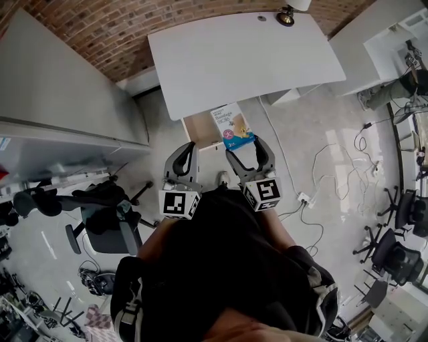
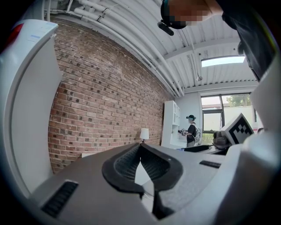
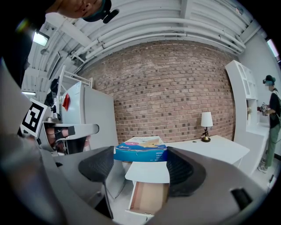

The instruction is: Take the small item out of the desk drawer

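A blue and white box (image 1: 232,124) hangs in front of the white desk (image 1: 241,53), above its open wooden drawer (image 1: 200,130). My right gripper (image 1: 246,144) is shut on the near end of that box. In the right gripper view the box (image 3: 141,149) sits clamped between the two black pads (image 3: 99,163), with the drawer (image 3: 147,197) pulled out below and no item visible inside. My left gripper (image 1: 188,148) hovers beside the drawer's left side. Its jaws (image 2: 140,151) touch at the tips with nothing between them.
A small lamp (image 1: 286,17) stands on the desk's far edge. Grey partitions (image 1: 53,100) and an office chair (image 1: 100,224) are to the left. Cables and a power strip (image 1: 306,198) lie on the floor at right. A person (image 3: 274,127) stands by white shelves far right.
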The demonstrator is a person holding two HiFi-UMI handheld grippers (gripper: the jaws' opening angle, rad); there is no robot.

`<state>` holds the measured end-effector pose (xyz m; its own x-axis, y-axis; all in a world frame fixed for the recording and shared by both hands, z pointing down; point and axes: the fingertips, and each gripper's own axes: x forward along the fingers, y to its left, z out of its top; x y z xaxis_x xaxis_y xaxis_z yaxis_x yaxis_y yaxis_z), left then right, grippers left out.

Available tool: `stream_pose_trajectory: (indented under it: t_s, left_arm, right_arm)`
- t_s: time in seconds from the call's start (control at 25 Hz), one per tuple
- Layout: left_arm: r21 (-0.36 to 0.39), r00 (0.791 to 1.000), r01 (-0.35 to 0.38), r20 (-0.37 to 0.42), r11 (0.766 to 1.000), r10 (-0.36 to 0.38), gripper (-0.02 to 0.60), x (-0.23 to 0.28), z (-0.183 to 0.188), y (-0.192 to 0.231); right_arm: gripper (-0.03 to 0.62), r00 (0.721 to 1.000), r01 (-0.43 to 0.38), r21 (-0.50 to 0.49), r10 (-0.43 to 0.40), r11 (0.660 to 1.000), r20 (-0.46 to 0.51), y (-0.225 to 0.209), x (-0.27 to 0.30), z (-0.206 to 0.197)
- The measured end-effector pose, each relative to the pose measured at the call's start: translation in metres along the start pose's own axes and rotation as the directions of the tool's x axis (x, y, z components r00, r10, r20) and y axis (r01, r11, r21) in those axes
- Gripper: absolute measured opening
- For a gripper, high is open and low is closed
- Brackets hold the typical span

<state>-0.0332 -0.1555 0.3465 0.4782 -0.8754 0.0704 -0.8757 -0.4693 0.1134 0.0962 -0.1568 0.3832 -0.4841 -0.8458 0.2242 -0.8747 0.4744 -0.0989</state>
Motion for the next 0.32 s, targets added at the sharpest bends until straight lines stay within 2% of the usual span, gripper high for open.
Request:
stream_pose_trajectory:
  t_s: [0.32]
  left_arm:
    - [0.004, 1.000, -0.005, -0.003, 1.000, 0.005, 0.009, -0.0050, -0.0016, 0.0011]
  right_arm:
    - [0.374, 1.000, -0.004, 0.006, 0.004, 1.000, -0.007, 0.0055, -0.0015, -0.0031]
